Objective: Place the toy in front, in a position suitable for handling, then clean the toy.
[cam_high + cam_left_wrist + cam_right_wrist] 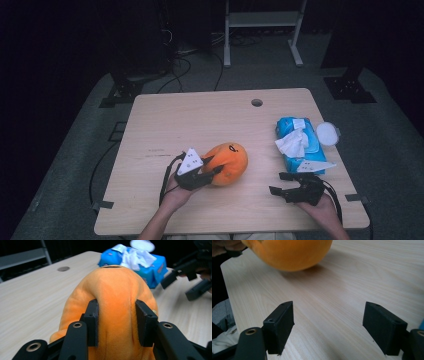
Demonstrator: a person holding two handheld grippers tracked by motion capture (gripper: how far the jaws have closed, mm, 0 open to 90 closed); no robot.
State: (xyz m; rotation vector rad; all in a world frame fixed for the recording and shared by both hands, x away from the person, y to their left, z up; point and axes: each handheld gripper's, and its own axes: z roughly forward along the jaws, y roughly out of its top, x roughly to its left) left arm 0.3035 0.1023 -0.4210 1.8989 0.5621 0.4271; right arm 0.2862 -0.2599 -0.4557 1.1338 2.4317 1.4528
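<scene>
The round orange plush toy [227, 163] sits near the desk's [165, 120] front edge, midway along. My left gripper [117, 322] pinches a soft fold of it; it seems light and squashy. My right gripper [328, 327] hangs spread and empty near the front right corner.

The right hand-held gripper [328, 330] gapes over the table [352, 285] near an orange plush [289, 252].
</scene>
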